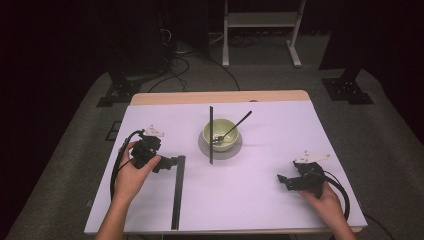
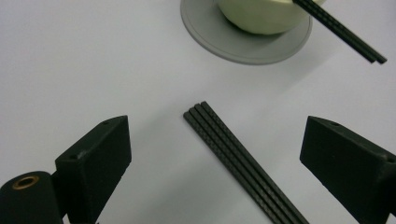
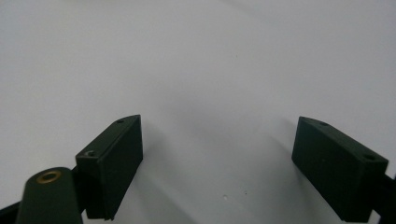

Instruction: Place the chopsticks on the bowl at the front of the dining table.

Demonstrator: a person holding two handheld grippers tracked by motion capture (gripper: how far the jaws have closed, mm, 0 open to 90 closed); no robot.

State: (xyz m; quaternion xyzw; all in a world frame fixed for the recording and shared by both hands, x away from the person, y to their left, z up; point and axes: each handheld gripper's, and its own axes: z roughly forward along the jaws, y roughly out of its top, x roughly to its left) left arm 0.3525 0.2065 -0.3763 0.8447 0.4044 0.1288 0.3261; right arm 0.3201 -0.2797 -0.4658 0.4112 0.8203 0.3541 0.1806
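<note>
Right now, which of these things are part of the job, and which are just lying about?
In the job:
- left hand-held gripper, jaws open astride the chopsticks
- black chopsticks flat on the table
- green bowl on a grey saucer

Lying about, as far as I can judge:
- thin black rod beside the bowl
- right hand-held gripper, open over bare table
</note>
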